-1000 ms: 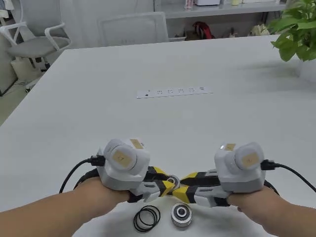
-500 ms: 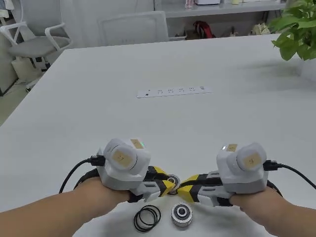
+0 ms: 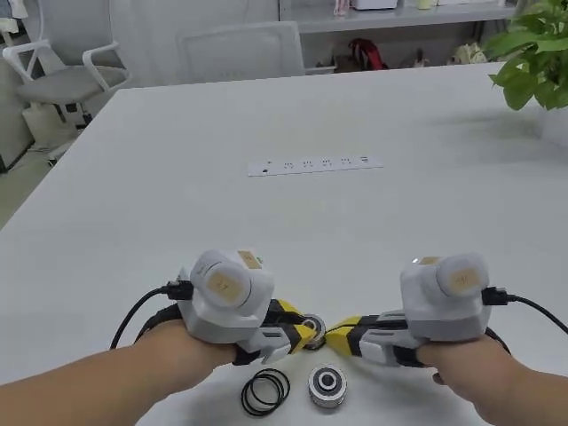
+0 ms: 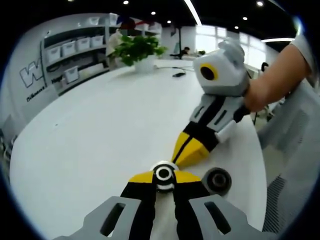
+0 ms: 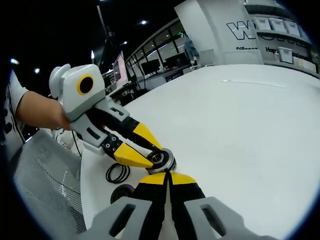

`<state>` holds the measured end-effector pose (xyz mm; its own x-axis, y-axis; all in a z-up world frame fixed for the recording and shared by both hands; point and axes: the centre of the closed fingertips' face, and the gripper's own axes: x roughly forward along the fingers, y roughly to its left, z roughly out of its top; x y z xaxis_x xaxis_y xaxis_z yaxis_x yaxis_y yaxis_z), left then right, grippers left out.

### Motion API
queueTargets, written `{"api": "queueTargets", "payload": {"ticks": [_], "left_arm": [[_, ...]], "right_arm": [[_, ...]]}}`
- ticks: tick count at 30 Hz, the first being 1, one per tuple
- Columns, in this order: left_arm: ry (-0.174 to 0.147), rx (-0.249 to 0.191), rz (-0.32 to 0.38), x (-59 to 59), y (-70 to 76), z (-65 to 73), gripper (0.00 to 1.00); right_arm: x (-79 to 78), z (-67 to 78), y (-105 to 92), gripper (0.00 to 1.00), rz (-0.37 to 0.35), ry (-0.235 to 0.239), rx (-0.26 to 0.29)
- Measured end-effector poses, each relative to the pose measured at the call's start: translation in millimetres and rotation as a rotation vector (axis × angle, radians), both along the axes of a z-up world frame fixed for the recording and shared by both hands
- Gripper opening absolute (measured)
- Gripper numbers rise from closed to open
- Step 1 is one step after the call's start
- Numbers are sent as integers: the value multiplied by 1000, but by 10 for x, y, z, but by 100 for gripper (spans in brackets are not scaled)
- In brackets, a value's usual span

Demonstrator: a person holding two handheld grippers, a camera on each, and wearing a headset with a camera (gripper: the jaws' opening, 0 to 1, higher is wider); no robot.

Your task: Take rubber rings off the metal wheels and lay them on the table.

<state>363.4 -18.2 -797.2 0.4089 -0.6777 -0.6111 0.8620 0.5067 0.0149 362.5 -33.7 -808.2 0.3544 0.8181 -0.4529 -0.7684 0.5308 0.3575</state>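
Office; swivel chair point(image 3: 62, 75), shelves point(image 3: 399, 16), plant point(image 3: 537, 53)

Your left gripper point(image 3: 309, 331) and right gripper point(image 3: 332, 335) have pale grey bodies and yellow-and-black jaws. The metal wheel point(image 5: 161, 159) is silver, the rubber rings point(image 3: 265, 391) black, your bench point(image 3: 293, 231) white.

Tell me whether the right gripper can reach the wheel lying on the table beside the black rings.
Probably yes: the loose wheel lies close by the right gripper, nothing between them, the rubber rings off to its side. Its shut jaws must open first.
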Motion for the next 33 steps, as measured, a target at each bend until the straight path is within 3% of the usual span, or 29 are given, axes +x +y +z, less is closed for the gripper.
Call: {"api": "queueTargets", "payload": {"ticks": [7, 10, 13, 20, 33], "left_arm": [[0, 0, 3, 3, -3, 2, 13], [3, -3, 6, -2, -10, 3, 12], [6, -4, 11, -5, -14, 3, 12], [-2, 7, 17, 2, -18, 0, 12], [-16, 25, 22, 4, -16, -5, 12]], "right_arm": [[5, 18, -2, 0, -31, 41, 42], [65, 92, -8, 0, -89, 75, 109], [56, 73, -12, 0, -79, 67, 92], [57, 96, 5, 0, -93, 86, 121], [33, 119, 36, 0, -67, 64, 95]]}}
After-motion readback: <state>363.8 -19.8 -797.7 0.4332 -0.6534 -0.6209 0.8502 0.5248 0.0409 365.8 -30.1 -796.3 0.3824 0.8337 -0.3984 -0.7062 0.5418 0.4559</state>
